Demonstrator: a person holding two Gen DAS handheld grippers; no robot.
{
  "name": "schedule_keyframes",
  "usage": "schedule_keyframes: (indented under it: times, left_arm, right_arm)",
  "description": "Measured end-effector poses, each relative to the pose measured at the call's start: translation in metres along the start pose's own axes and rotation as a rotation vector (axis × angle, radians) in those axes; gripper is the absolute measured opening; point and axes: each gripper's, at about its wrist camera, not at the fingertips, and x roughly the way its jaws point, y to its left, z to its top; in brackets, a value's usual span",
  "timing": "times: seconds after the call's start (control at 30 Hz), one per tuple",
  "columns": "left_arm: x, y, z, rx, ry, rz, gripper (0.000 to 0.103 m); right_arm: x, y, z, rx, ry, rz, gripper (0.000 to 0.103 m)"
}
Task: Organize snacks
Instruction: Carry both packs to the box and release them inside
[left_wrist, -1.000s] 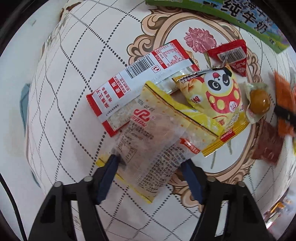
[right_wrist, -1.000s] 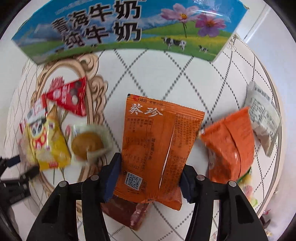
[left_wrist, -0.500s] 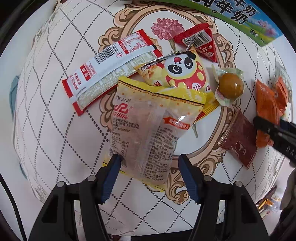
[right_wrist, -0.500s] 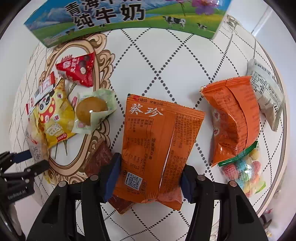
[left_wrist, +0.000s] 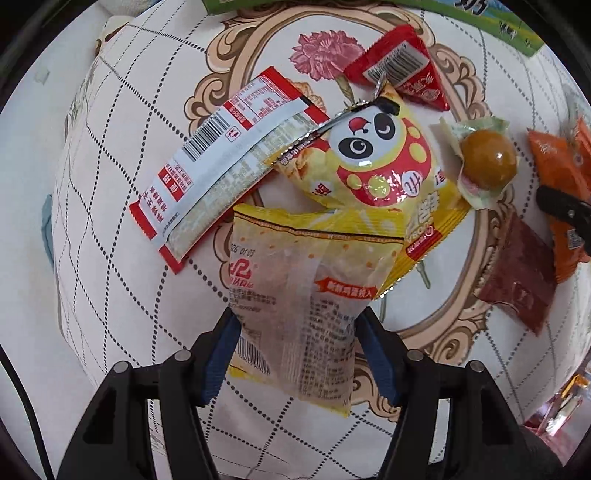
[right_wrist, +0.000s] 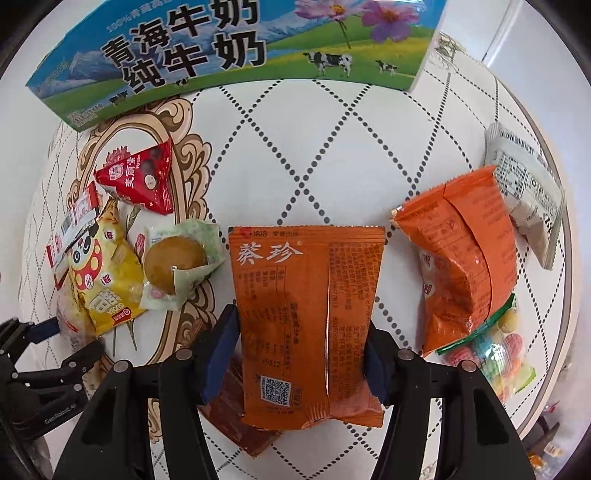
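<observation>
A brown packet (right_wrist: 236, 424) lies half hidden under the orange packet (right_wrist: 306, 314) clamped in the right claw (right_wrist: 301, 360); left claw (left_wrist: 295, 354) pinches a clear yellow-edged bag (left_wrist: 299, 310) (bare surface (right_wrist: 314, 155) at twelve o'clock).

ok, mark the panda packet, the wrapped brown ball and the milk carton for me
panda packet (left_wrist: 373, 162): left wrist view, on the panda face print.
wrapped brown ball (left_wrist: 487, 160): left wrist view, centre of the ball.
milk carton (right_wrist: 236, 55): right wrist view, on the printed side panel.
</observation>
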Motion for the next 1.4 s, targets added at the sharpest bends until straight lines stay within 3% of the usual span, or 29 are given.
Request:
schedule_keyframes:
  times: [0.13,0.23,0.3,0.5,0.63,0.7,1.07,1.27,1.4]
  left_arm:
    - [-0.001,-0.008,-0.004,-0.077,-0.015,-0.052,0.058]
    - [-0.002,-0.008,-0.021,-0.192,0.021,-0.174,0.058]
    - [0.003,-0.010,-0.026,-0.229,0.028,-0.216,0.058]
    - [0.035,-0.036,-0.012,-0.134,0.061,-0.147,0.059]
    - [0.018,-0.042,-0.001,-0.140,0.026,-0.147,0.055]
    - [0.007,-0.038,-0.013,-0.161,0.015,-0.166,0.049]
    - [-0.040,-0.040,-0.062,-0.206,-0.027,-0.265,0.046]
    - [-0.112,-0.046,-0.029,-0.195,-0.146,-0.347,0.046]
    - [-0.152,-0.020,0.039,-0.162,-0.238,-0.384,0.046]
  right_arm:
    - [0.004,0.025,-0.007,-0.053,-0.010,-0.019,0.060]
    - [0.009,0.040,-0.019,-0.077,0.013,-0.009,0.060]
    - [0.010,0.042,-0.024,-0.091,0.036,0.004,0.060]
    - [0.028,0.053,-0.019,-0.087,0.069,-0.016,0.062]
    - [0.030,0.055,-0.013,-0.105,0.049,-0.021,0.059]
    - [0.023,0.050,-0.020,-0.104,0.027,-0.012,0.058]
    - [-0.030,0.016,-0.046,0.020,-0.034,0.189,0.056]
    - [-0.086,0.008,-0.024,0.046,-0.129,0.300,0.055]
    - [-0.133,0.004,0.011,0.051,-0.219,0.341,0.055]
